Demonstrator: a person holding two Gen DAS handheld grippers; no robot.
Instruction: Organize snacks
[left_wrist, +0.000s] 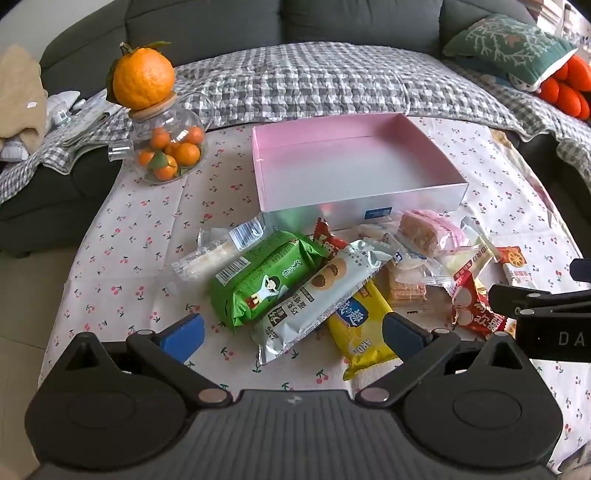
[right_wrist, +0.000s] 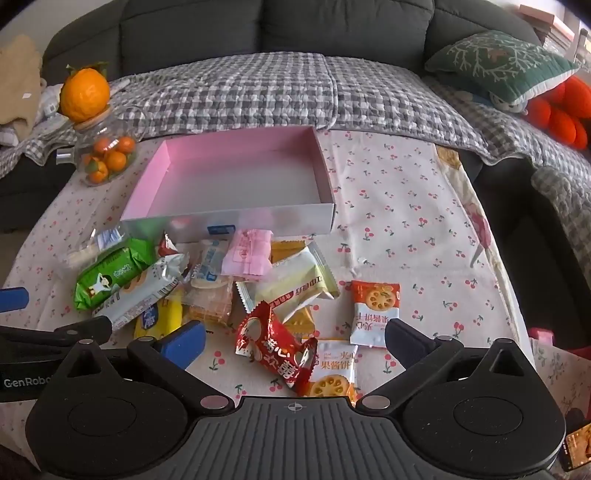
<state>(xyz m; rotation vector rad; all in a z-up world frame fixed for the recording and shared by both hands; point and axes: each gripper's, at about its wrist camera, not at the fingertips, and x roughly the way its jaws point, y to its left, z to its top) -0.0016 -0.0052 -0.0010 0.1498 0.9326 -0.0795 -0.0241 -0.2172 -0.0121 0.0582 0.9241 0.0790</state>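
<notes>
**Snack pile and open box on the bench**

- Pink-lined box (left_wrist: 354, 162): shallow, lidless, nothing inside. It stands on the cherry-print cloth (right_wrist: 406, 206) covering the bench, its long side running across the view, directly behind the snacks.
- Glass jar (left_wrist: 170, 147): holds small oranges; one large orange (left_wrist: 143, 75) rests on its wooden lid. It stands left of the box, apart from it.
- Snack pile: loose on the cloth, just in front of the box's near wall.
  - Green packet (left_wrist: 266, 277): long axis diagonal, near-left to far-right.
  - Silver biscuit packet (left_wrist: 317, 291): lies along the green packet's right side on the same diagonal, overlapping the yellow packet (left_wrist: 362, 332).
  - Pink packet (right_wrist: 245, 254): near the box's front wall, possibly touching it.
  - Red packet (right_wrist: 277, 347): crumpled, at the near right of the pile.
  - Two orange-and-white cracker packets (right_wrist: 375, 310): just right of the red one, the nearer partly under it.
- Left hand-held gripper (left_wrist: 291, 332): jaws spread wide, holding nothing, above the near end of the silver and yellow packets.
- Right hand-held gripper (right_wrist: 295, 341): jaws spread wide, holding nothing, above the red packet.
</notes>
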